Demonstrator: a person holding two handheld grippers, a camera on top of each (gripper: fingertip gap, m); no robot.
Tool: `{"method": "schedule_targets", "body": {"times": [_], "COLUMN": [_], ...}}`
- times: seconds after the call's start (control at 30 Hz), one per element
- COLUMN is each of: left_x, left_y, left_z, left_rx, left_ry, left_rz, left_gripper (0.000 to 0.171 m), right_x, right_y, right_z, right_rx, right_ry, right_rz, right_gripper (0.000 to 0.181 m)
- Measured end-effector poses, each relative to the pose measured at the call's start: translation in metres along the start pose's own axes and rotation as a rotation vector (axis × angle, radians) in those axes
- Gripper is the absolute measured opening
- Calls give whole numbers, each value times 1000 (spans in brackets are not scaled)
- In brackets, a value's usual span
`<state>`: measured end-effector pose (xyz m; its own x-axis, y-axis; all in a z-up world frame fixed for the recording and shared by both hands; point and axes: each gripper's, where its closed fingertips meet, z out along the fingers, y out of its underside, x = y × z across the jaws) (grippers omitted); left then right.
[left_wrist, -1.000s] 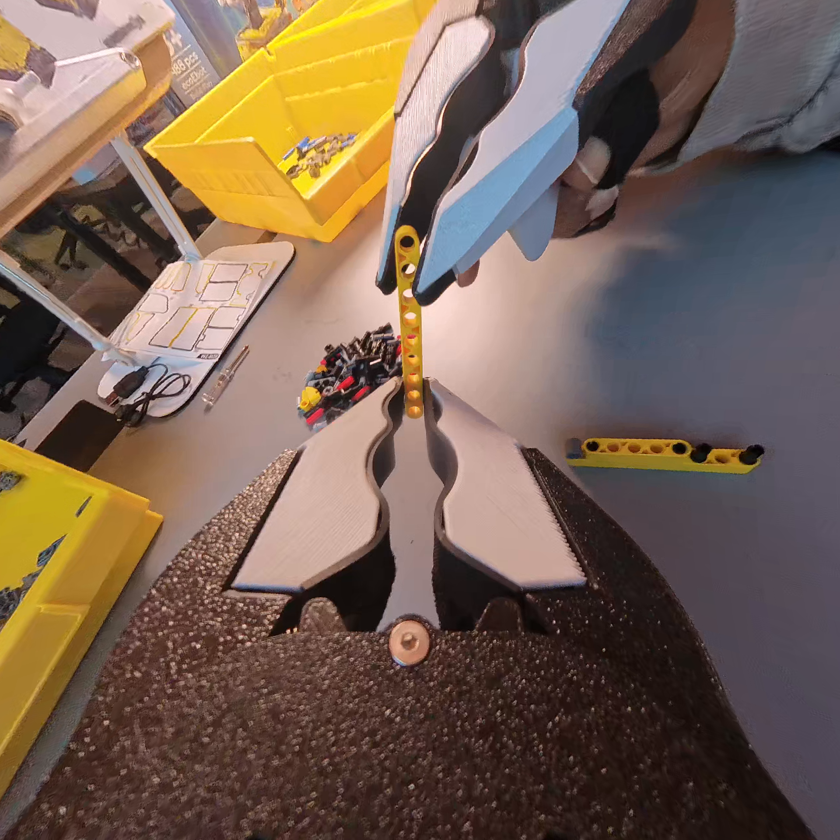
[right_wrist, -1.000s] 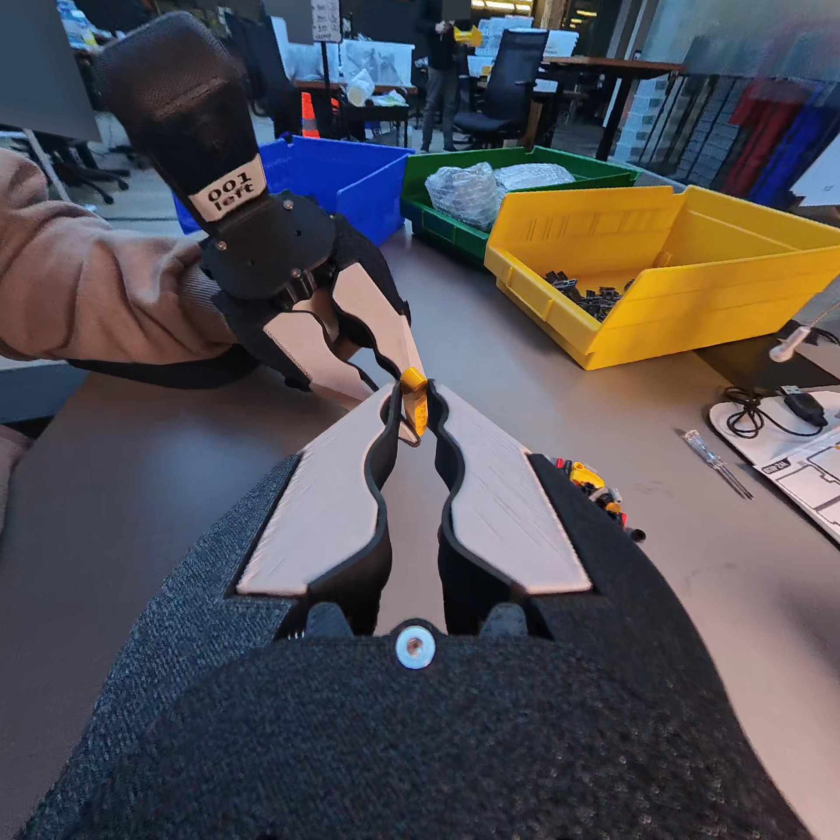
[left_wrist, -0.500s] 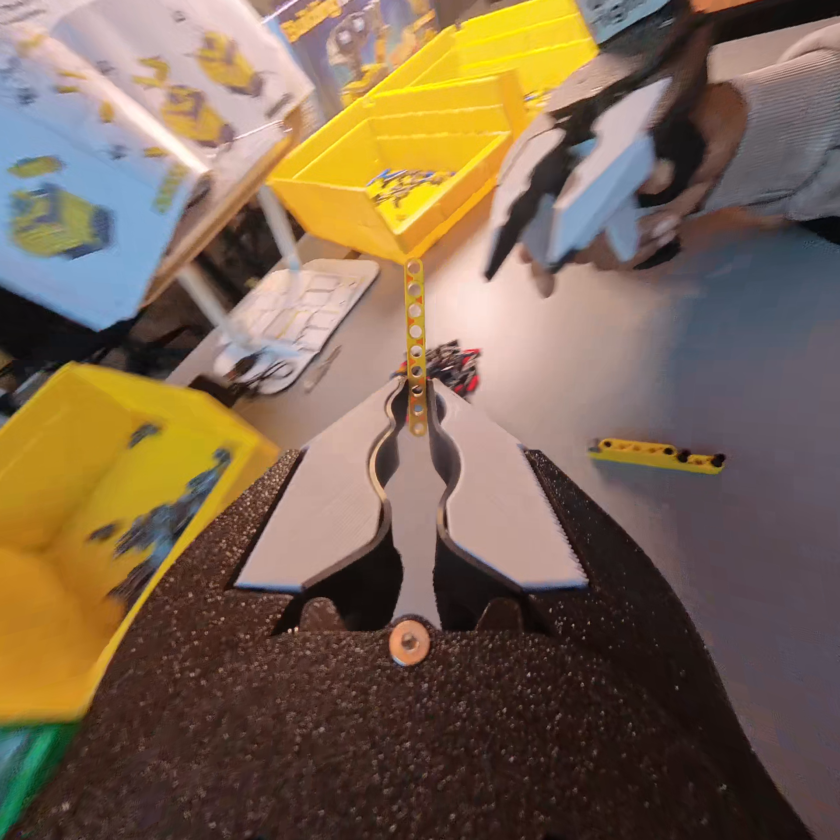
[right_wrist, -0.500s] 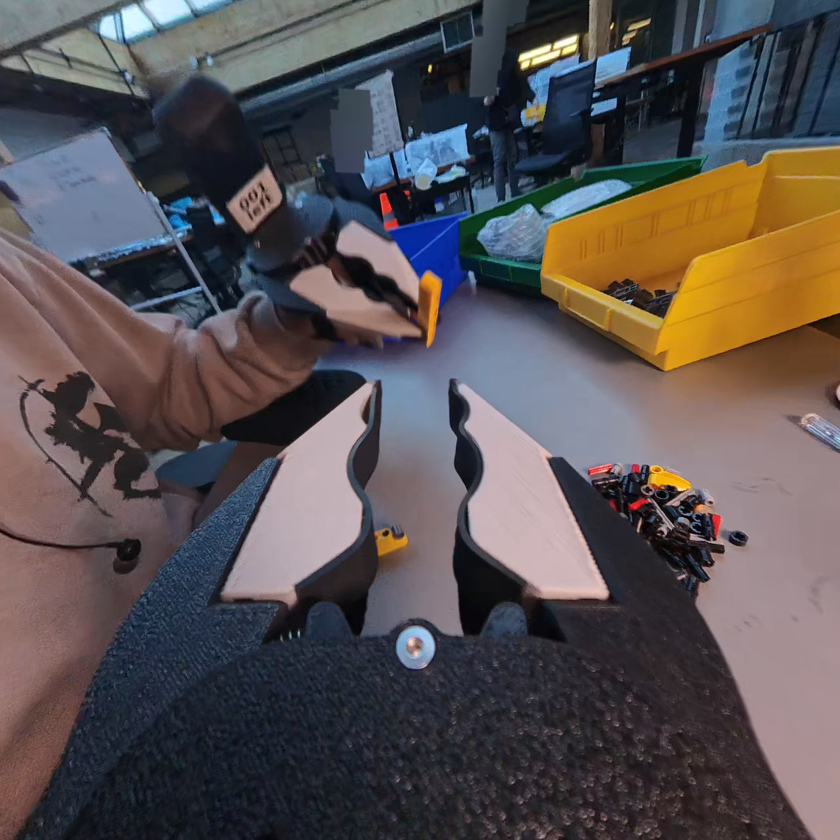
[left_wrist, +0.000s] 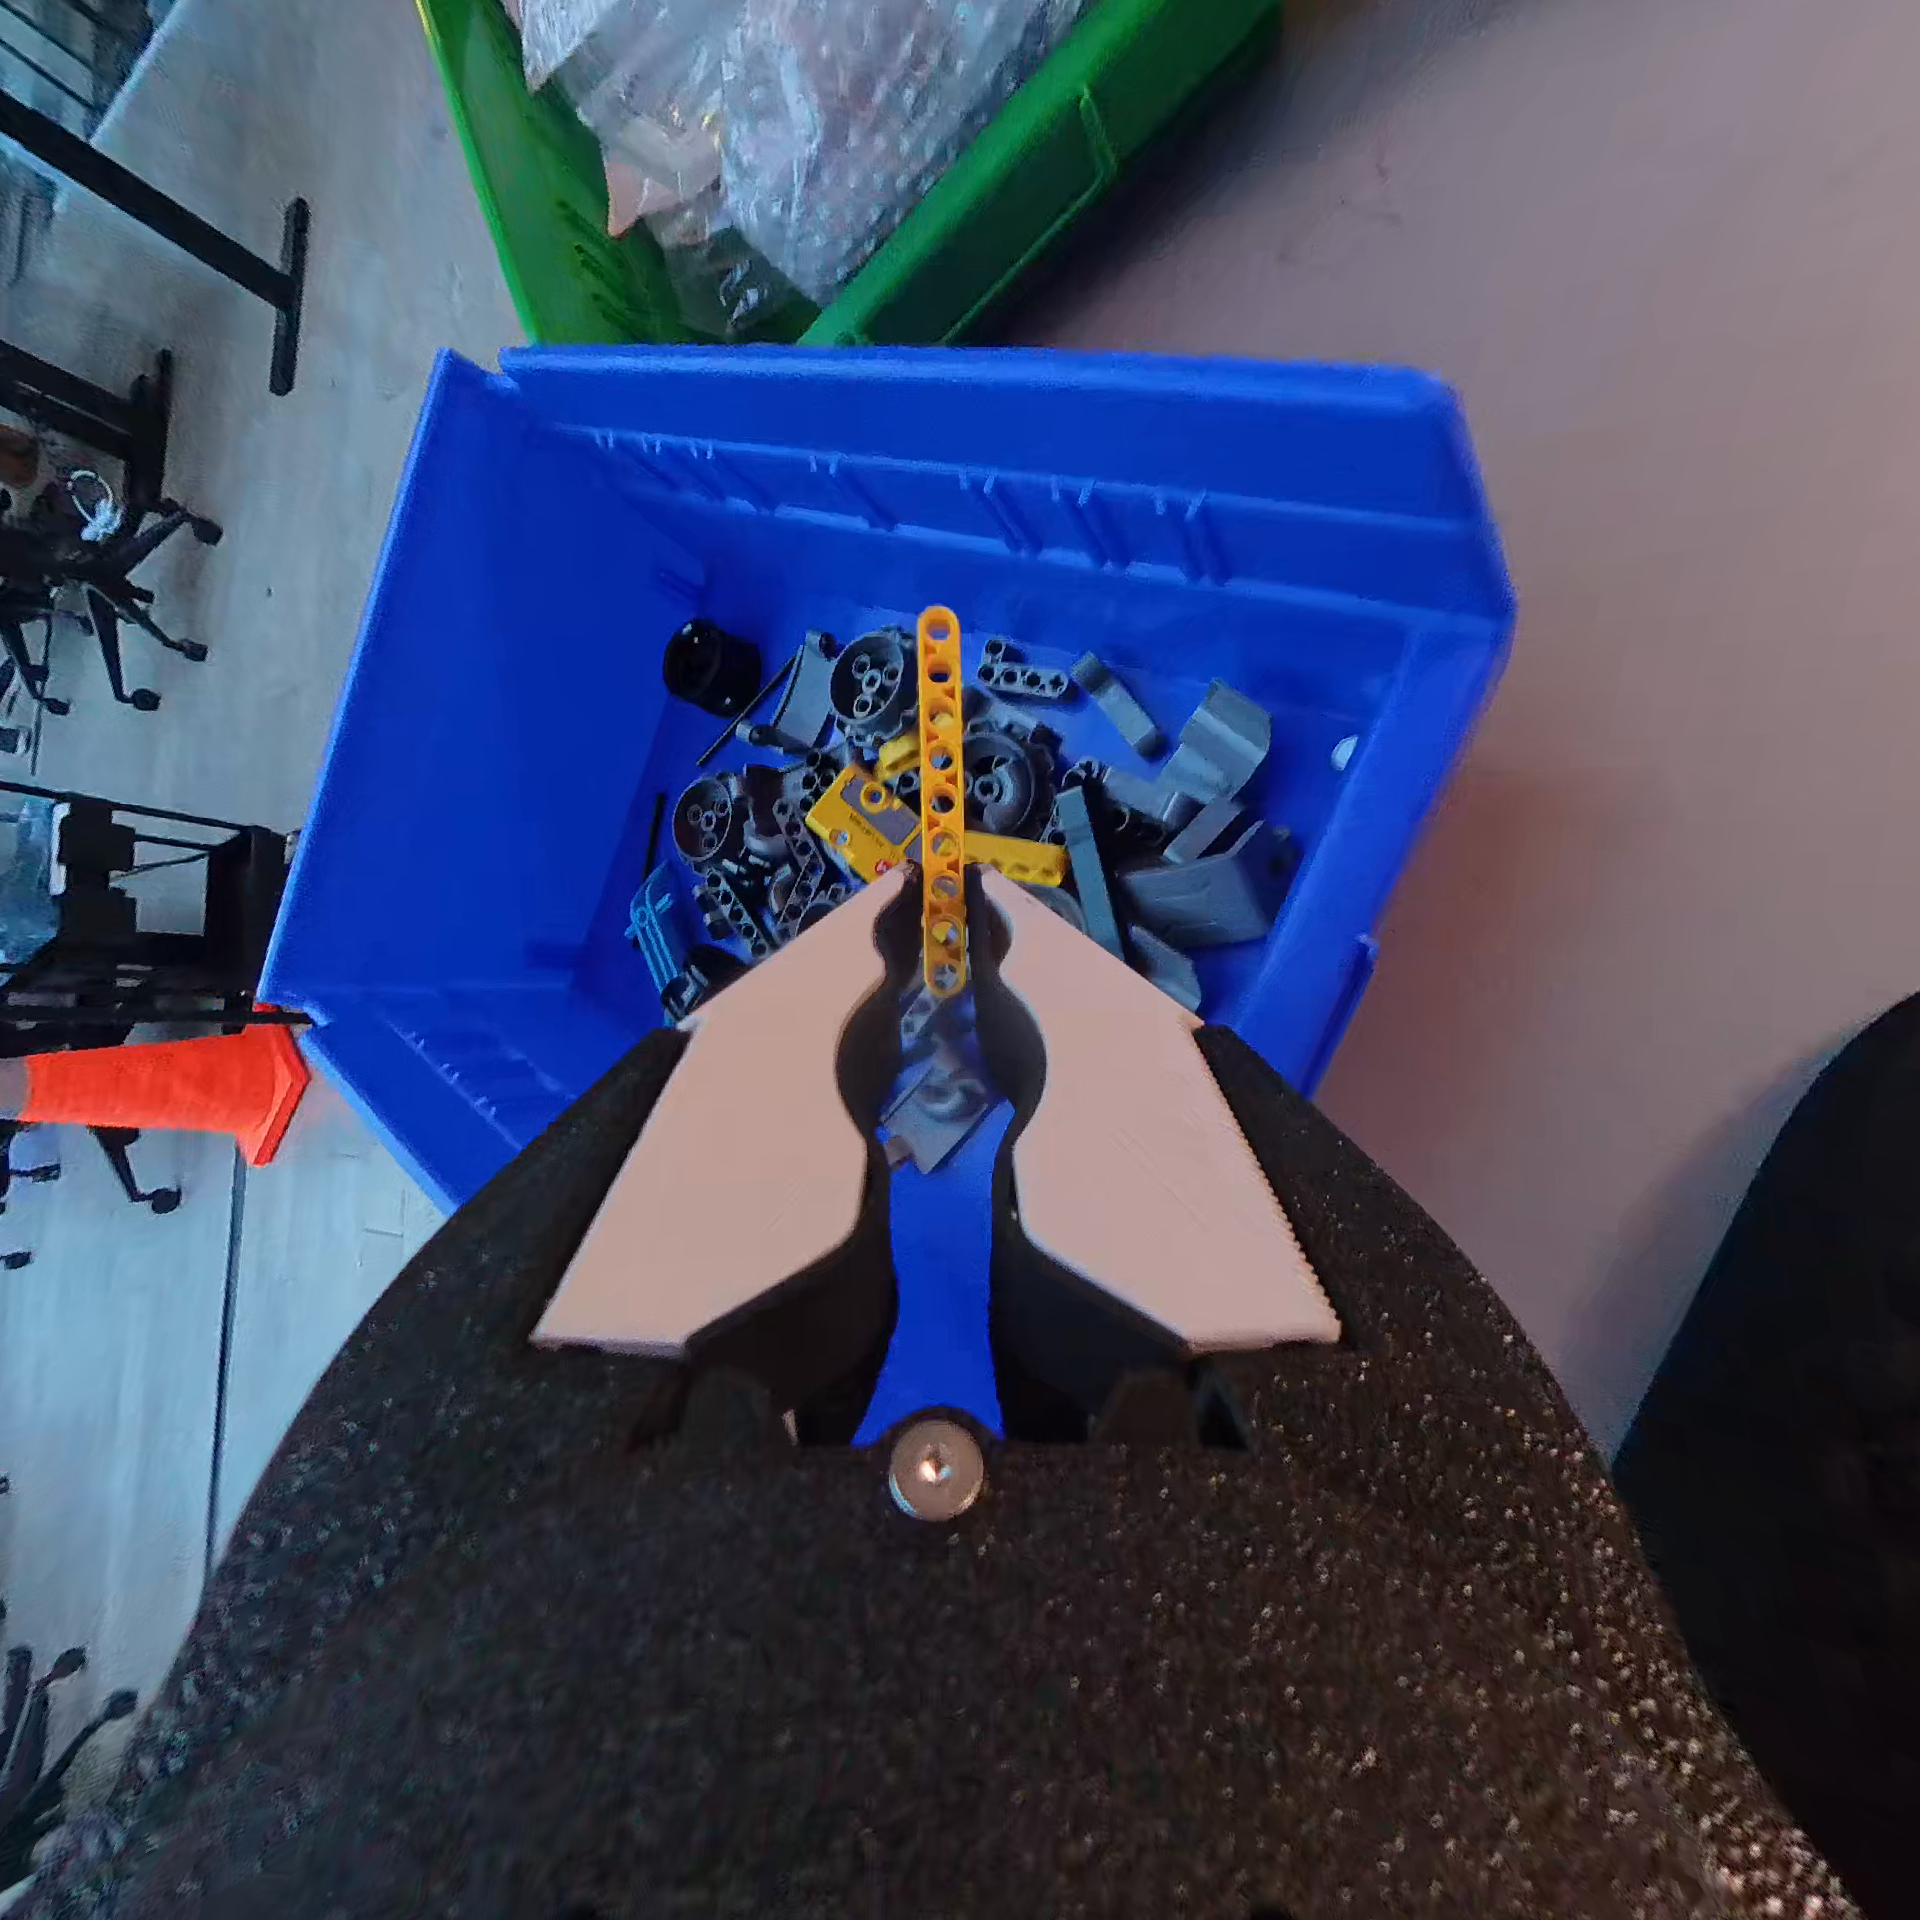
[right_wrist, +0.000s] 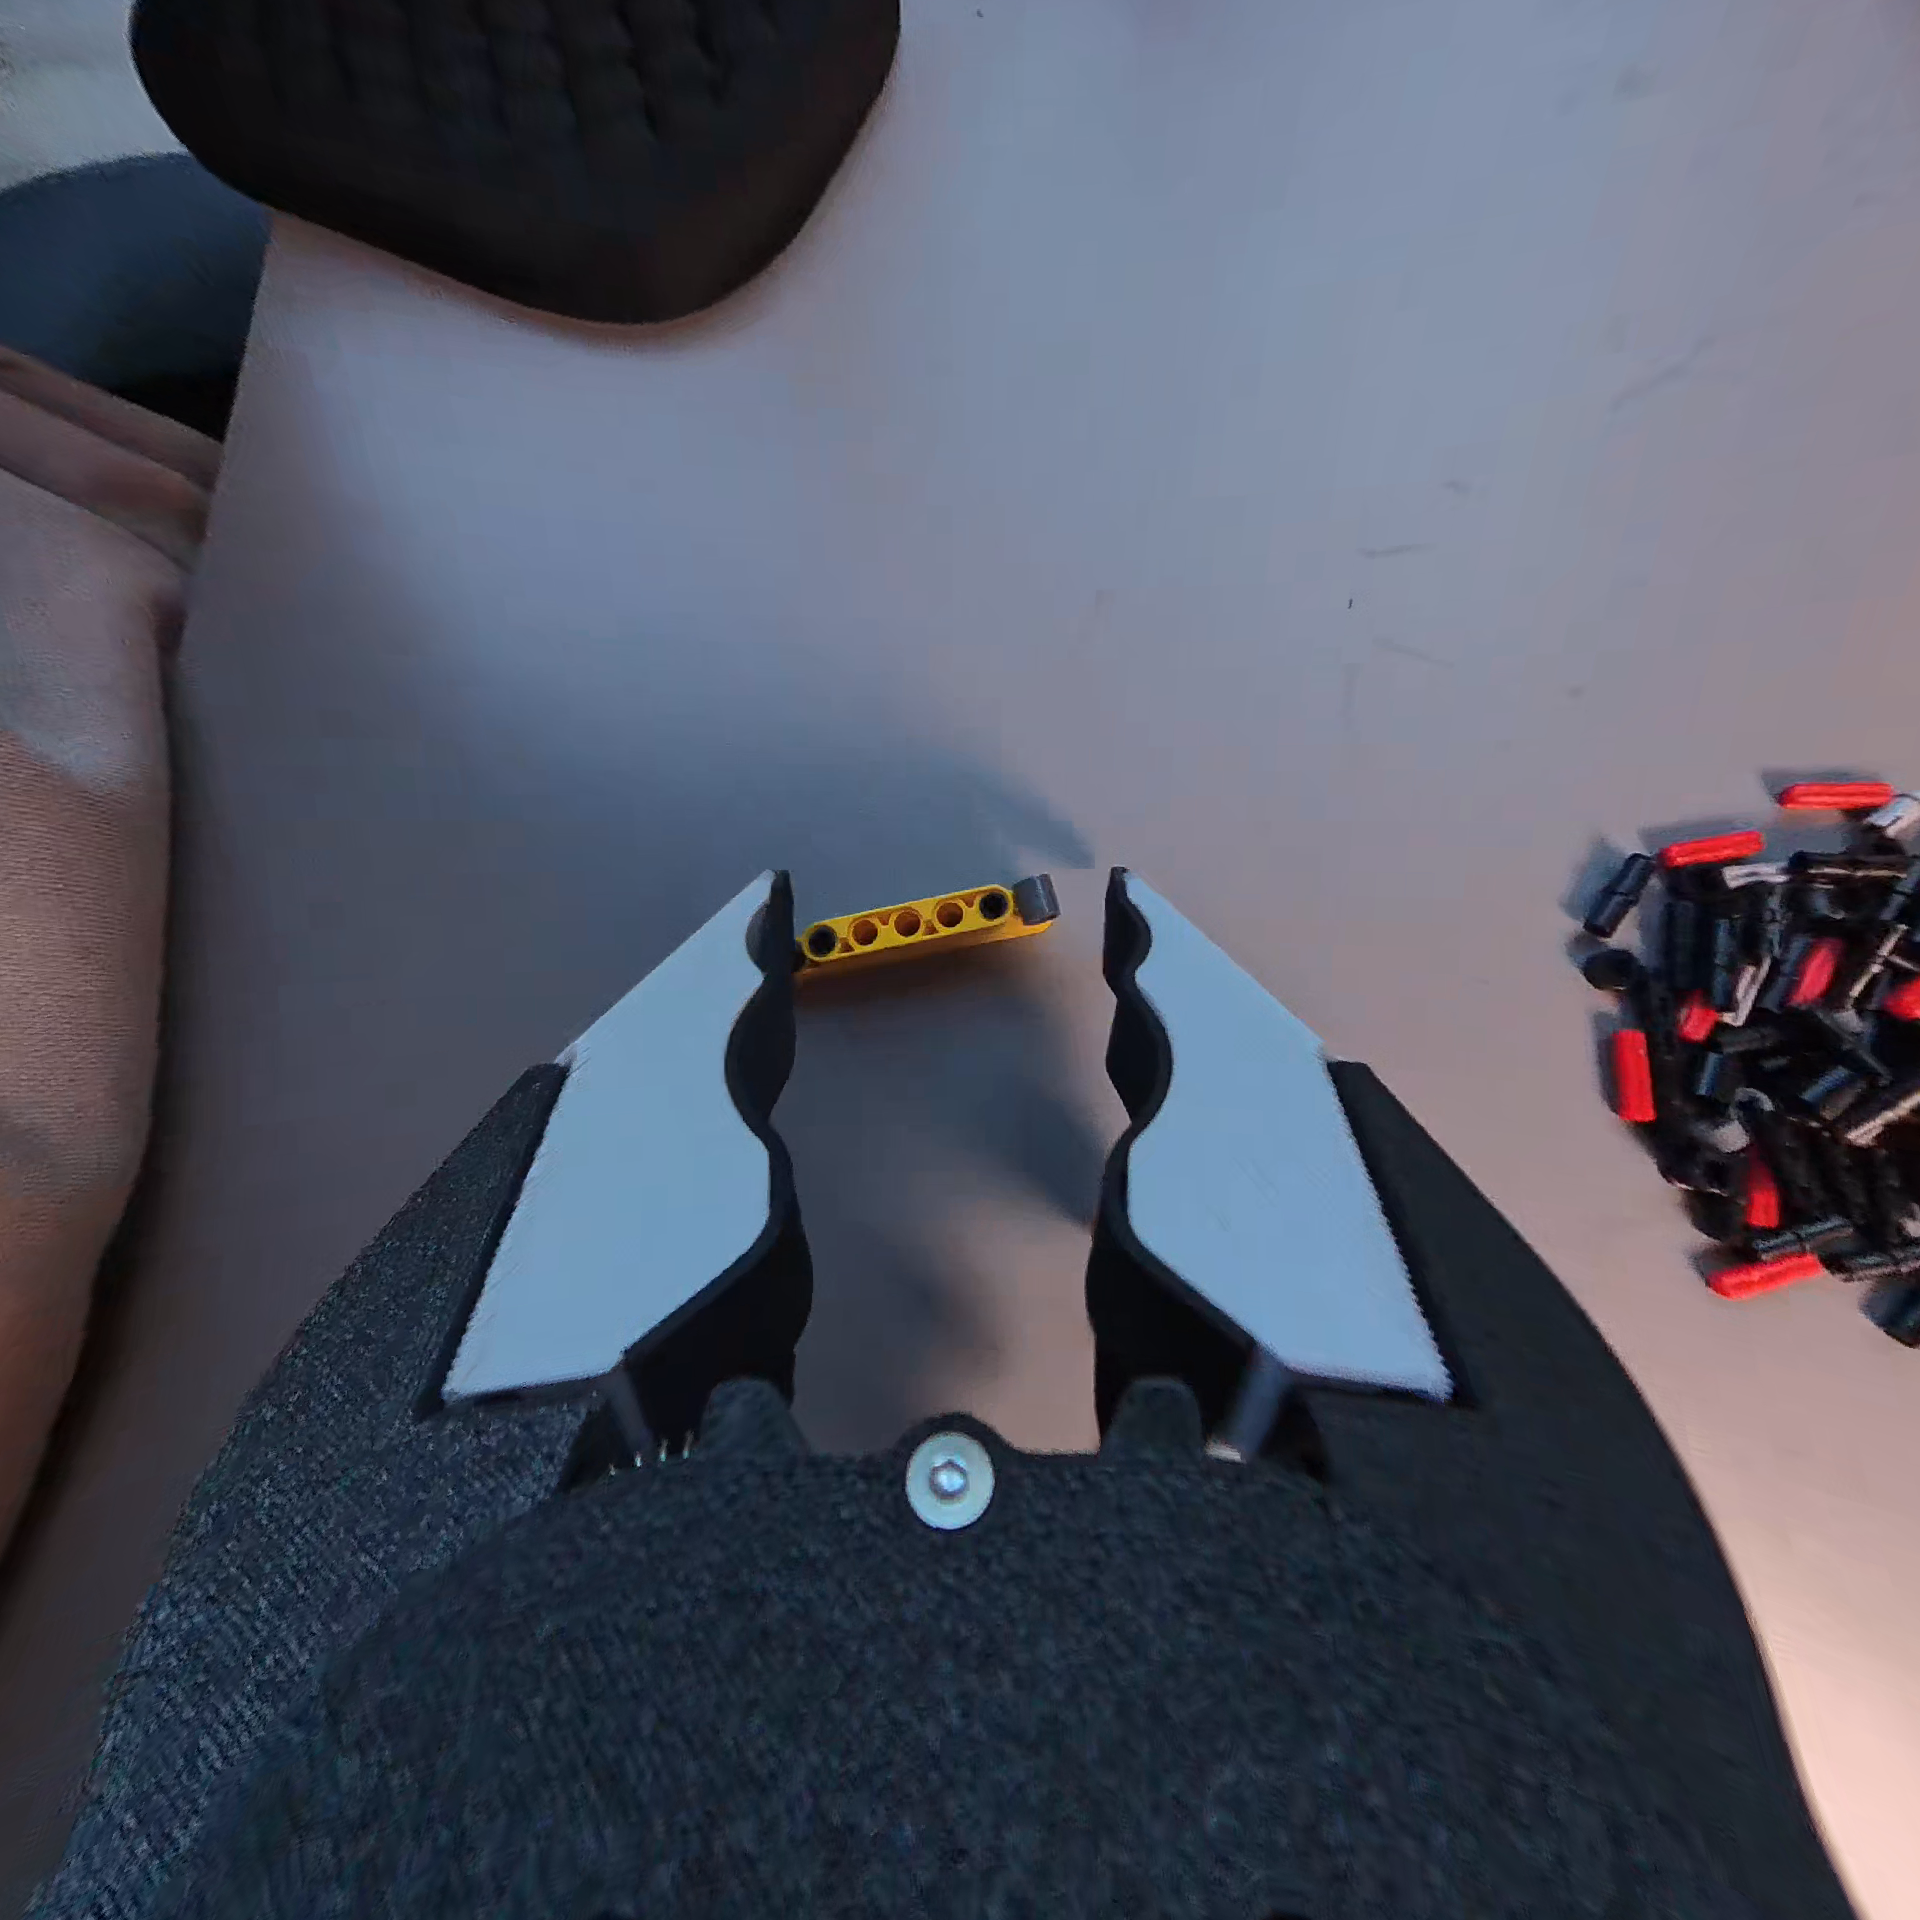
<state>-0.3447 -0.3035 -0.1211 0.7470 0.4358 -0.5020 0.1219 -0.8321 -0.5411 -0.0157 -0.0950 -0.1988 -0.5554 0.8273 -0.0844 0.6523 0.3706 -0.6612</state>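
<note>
Since a second ago, when both grippers pinched the same long yellow beam (left_wrist: 941, 800) over the table, the two have parted: the right one has let go and the left has carried the beam away, so that it now hangs above a blue bin (left_wrist: 499, 644) instead of the grey table (right_wrist: 1247, 468). The beam is clamped near its lower end by the left gripper (left_wrist: 943, 883), whose jaws stand narrow and closed on it, and it juts forward along the fingers, clear of the loose parts below. Under it the bin holds a heap of grey wheels, grey panels, dark beams and a yellow piece (left_wrist: 862, 821); whether the beam's far tip touches any of them cannot be told, though it appears to be held above them. Beyond the blue bin a green bin (left_wrist: 997, 239) holds crumpled clear bags, and an orange cone (left_wrist: 156, 1081) lies on the floor to one side. The right gripper (right_wrist: 945, 883) now looks straight down at the table with its jaws wide and nothing between them; a short yellow beam (right_wrist: 914, 925) with dark pins in its end holes and a grey stub at one end lies just ahead of the fingertips, near the left finger. Well off to the right sits a pile of black and red pins (right_wrist: 1787, 1039).
</note>
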Motion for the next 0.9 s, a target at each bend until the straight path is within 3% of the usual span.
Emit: {"method": "schedule_targets", "body": {"times": [0.13, 0.2, 0.3, 0.37, 0.43, 0.53, 0.6, 0.67, 0.73, 0.83, 0.9], "left_x": [5, 24, 111, 181, 235, 282, 297, 303, 306, 313, 317], "left_y": [-34, -66, -123, -146, -155, -169, -186, -206, -221, -232, -230], "left_z": [-9, -23, -64, -101, -128, -152, -170, -188, -201, -201, -197], "left_rx": [120, 250, 519, 634, 670, 717, 774, 839, 887, 916, 915], "left_ry": [-18, 45, 443, 822, 1125, 1416, 1570, 1683, 1764, 1775, 1785], "left_rz": [-15, -9, 3, 18, 54, 86, 49, -4, -42, -54, -72], "left_gripper": [17, 20, 22, 25, 31, 38, 38, 32, 20, 0, 0], "right_x": [5, 7, 12, 17, 21, 22, 23, 26, 29, 29, 29], "right_y": [9, 13, 14, 7, -13, -59, -81, -90, -90, -89, -85], "right_z": [-1, -4, -8, -13, -27, -74, -114, -140, -150, -155, -147], "right_rx": [-40, -47, -24, 47, 202, 570, 816, 966, 1017, 1045, 992], "right_ry": [40, 50, 77, 75, 50, -11, -60, -78, -70, -55, -53], "right_rz": [10, 17, 4, 20, 47, 98, 152, 196, 219, 227, 227], "right_gripper": [47, 34, 7, 7, 6, 7, 7, 7, 7, 7, 7]}}
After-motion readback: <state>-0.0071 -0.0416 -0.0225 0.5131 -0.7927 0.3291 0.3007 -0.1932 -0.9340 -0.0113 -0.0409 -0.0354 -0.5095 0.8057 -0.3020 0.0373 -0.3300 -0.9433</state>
